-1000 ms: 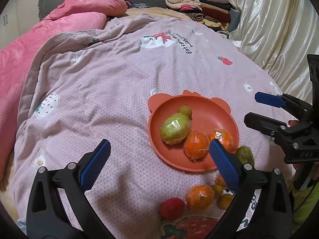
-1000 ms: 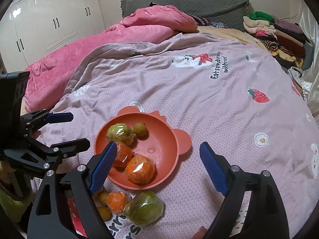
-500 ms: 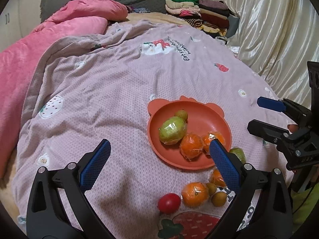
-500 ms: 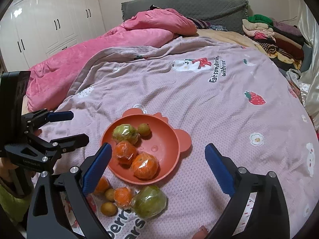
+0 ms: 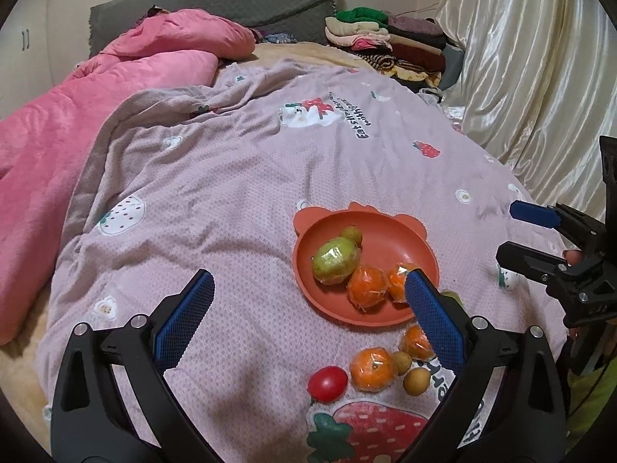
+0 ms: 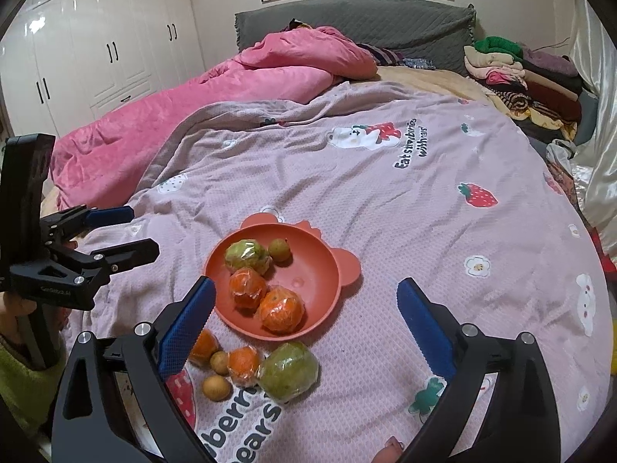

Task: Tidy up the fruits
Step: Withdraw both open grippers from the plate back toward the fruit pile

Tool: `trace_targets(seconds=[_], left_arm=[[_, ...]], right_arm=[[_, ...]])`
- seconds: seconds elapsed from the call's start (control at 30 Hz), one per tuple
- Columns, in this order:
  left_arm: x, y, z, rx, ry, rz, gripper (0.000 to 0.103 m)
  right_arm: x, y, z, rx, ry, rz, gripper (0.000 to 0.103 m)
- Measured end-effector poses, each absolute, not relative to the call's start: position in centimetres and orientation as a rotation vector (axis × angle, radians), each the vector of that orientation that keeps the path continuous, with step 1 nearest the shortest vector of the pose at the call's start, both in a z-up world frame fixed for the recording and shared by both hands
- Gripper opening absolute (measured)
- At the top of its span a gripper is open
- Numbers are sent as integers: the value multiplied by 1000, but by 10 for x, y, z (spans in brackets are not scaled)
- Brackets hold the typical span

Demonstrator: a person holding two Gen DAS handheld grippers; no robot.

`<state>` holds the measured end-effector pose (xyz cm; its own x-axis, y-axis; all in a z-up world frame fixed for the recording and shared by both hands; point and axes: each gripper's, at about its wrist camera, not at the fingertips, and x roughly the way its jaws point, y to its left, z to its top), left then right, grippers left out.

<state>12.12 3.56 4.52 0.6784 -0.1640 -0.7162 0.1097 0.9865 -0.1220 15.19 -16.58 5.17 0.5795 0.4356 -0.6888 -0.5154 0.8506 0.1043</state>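
An orange bear-eared plate [image 5: 385, 227] [image 6: 316, 270] lies on the lilac blanket. It holds a wrapped green fruit [image 5: 334, 257] [image 6: 246, 255], two wrapped oranges [image 5: 367, 284] [image 6: 280, 309] and a small brown fruit [image 6: 279, 249]. Loose on the blanket in front of it lie a red tomato [image 5: 327, 383], wrapped oranges [image 5: 372, 369] [image 6: 243, 361], small brown fruits [image 5: 416, 382] [image 6: 216, 387] and a wrapped green fruit [image 6: 288, 371]. My left gripper [image 5: 308, 320] is open and empty, above and in front of the plate. My right gripper [image 6: 304, 328] is open and empty over the plate's near rim.
A pink duvet [image 5: 58, 131] [image 6: 231, 88] is heaped on the bed's left side. Folded clothes [image 5: 385, 38] [image 6: 520, 73] are stacked at the far right by the headboard. Satin curtains [image 5: 540, 77] hang along the right edge. White wardrobes [image 6: 96, 46] stand at the left.
Both grippers have drawn back and up from the plate, so more of the bed and the loose fruit shows. Both stay open. No fruit has moved.
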Motion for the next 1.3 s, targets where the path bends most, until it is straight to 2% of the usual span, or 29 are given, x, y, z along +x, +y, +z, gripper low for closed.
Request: trace_targets(seconds=[1.3], left_arm=[[69,-1,24,3,860,-173,93]], right_arm=[[109,-194,30,-116,823,542,97]])
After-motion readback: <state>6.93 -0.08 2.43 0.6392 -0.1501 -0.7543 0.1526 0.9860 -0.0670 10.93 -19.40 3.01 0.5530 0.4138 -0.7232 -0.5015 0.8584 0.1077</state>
